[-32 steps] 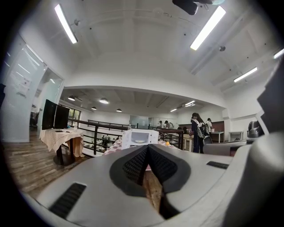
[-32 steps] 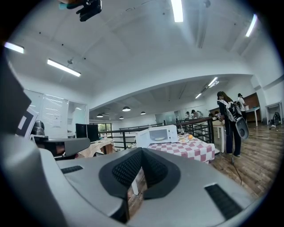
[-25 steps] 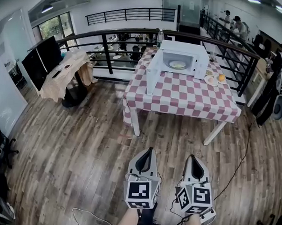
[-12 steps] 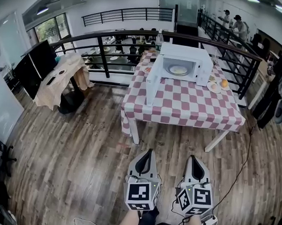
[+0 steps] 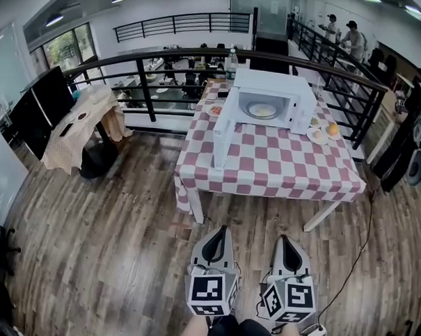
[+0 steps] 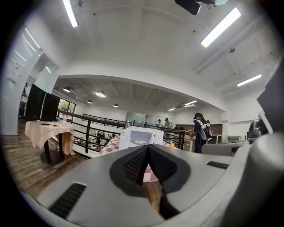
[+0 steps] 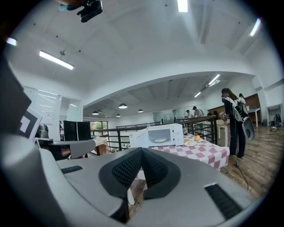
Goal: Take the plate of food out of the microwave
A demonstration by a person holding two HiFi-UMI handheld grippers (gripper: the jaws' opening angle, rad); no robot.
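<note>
Low in the frame, left gripper point(image 5: 220, 232) and right gripper point(image 5: 285, 240) are held clenched, empty; the plate point(image 5: 262, 111) in the open microwave point(image 5: 277, 83), upper centre, is best approached squarely.

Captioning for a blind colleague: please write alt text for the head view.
A white microwave, door open with a plate of food inside, stands on a checkered table. Nearer, the left tool and right tool, both shut, hang above wood floor.

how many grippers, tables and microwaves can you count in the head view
grippers: 2, left gripper and right gripper
tables: 2, checked table and cloth-draped table
microwaves: 1, the microwave with its door open
total: 5
</note>
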